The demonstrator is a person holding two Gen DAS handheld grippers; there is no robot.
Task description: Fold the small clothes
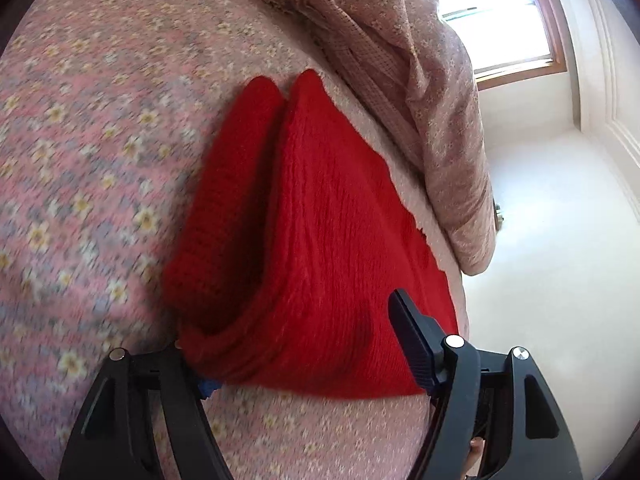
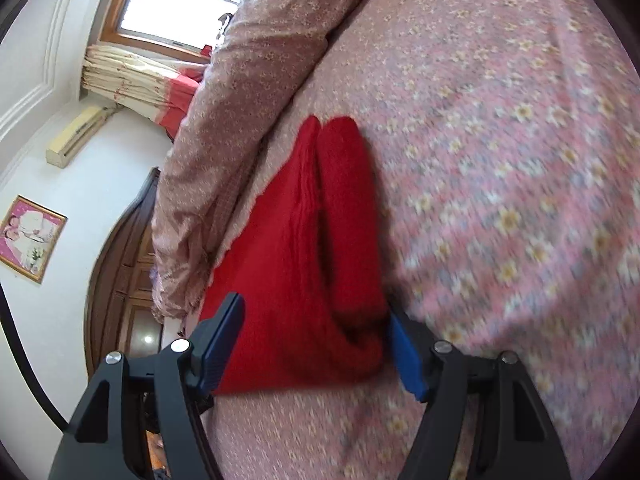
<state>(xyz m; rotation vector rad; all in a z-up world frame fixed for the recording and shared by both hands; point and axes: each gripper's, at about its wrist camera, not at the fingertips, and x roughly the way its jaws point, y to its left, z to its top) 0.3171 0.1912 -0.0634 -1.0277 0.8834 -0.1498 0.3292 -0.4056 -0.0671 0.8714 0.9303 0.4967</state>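
Observation:
A red knit garment [image 1: 312,240] lies on the floral pink bedsheet [image 1: 88,140], folded with one flap doubled over along its length. It also shows in the right wrist view [image 2: 304,264]. My left gripper [image 1: 296,356] is open, its jaws wide on either side of the garment's near edge, with the left finger partly hidden under the fabric. My right gripper [image 2: 316,344] is open too, its blue pads [image 2: 406,356] straddling the garment's near edge. Neither gripper pinches the cloth.
A bunched floral duvet [image 1: 432,92] lies along the bed beside the garment, also seen in the right wrist view [image 2: 224,128]. Beyond it are a window [image 2: 176,4], a curtain [image 2: 132,76], a wooden headboard [image 2: 124,272] and white walls.

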